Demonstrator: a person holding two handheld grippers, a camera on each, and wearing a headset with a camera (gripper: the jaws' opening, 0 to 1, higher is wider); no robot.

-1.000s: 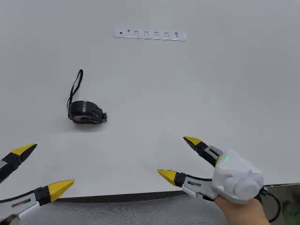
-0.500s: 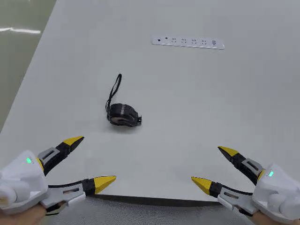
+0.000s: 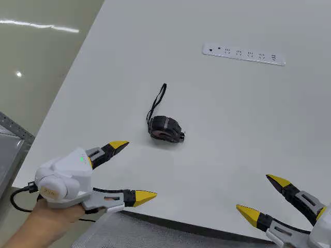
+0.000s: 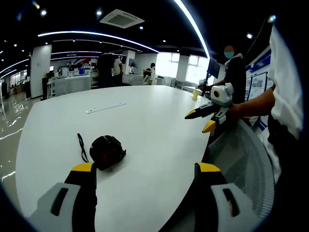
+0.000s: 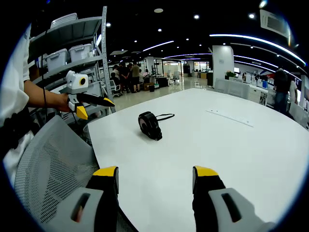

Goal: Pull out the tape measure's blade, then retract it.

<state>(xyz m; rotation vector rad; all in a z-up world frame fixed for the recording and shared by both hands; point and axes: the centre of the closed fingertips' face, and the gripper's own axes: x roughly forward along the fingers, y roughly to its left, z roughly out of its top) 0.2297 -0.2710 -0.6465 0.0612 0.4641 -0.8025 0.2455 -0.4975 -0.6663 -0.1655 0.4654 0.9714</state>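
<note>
Power strip [image 3: 243, 53] beyond tape measure [image 3: 165, 129] on tabletop [image 3: 217, 119]; left tongs [image 3: 140, 169] and right tongs [image 3: 254, 192] short of it, wide apart, empty.

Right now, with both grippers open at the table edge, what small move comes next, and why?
Probably ease the left gripper forward onto the tape measure: it lies untouched on the table, blade in, and the left gripper is open and closer to it than the right gripper.
</note>
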